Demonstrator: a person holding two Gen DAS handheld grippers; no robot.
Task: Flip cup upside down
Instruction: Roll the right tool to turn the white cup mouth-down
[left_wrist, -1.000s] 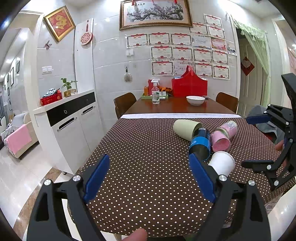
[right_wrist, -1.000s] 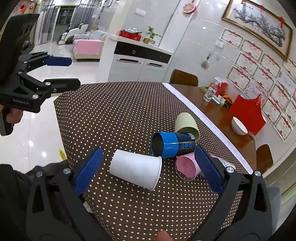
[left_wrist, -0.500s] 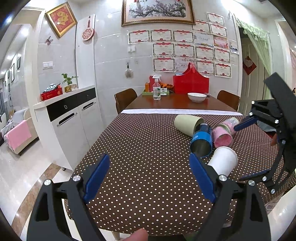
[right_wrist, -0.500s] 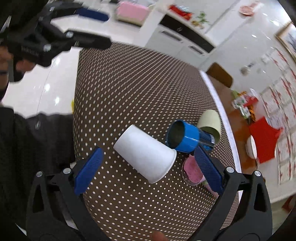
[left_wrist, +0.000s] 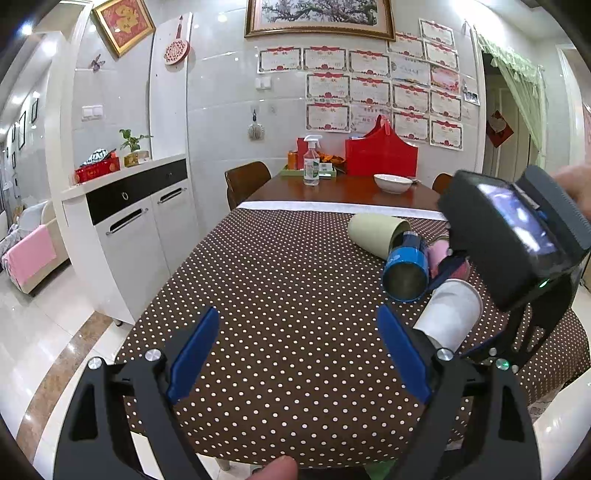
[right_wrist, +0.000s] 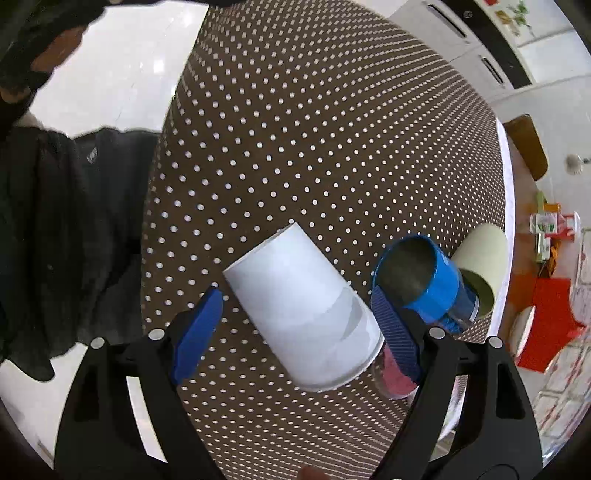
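Observation:
A white paper cup (right_wrist: 306, 314) lies on its side on the dotted brown tablecloth (right_wrist: 314, 129). My right gripper (right_wrist: 295, 332) is open and straddles the cup from above, one blue pad on each side, with a gap to each. In the left wrist view the white cup (left_wrist: 448, 319) lies at the right, under the right gripper's body (left_wrist: 517, 236). My left gripper (left_wrist: 295, 354) is open and empty over the table's near edge, left of the cups.
A blue cup (right_wrist: 424, 280), a pale green cup (right_wrist: 480, 251) and a pink cup (right_wrist: 393, 376) lie on their sides right beside the white one. A white bowl (left_wrist: 392, 182), spray bottle (left_wrist: 311, 162) and red bag (left_wrist: 380, 155) stand at the far end. A white cabinet (left_wrist: 125, 229) stands at the left.
My right gripper has swung down over the white cup and now looks almost straight down, its fingers on either side of it. The left gripper has barely moved.

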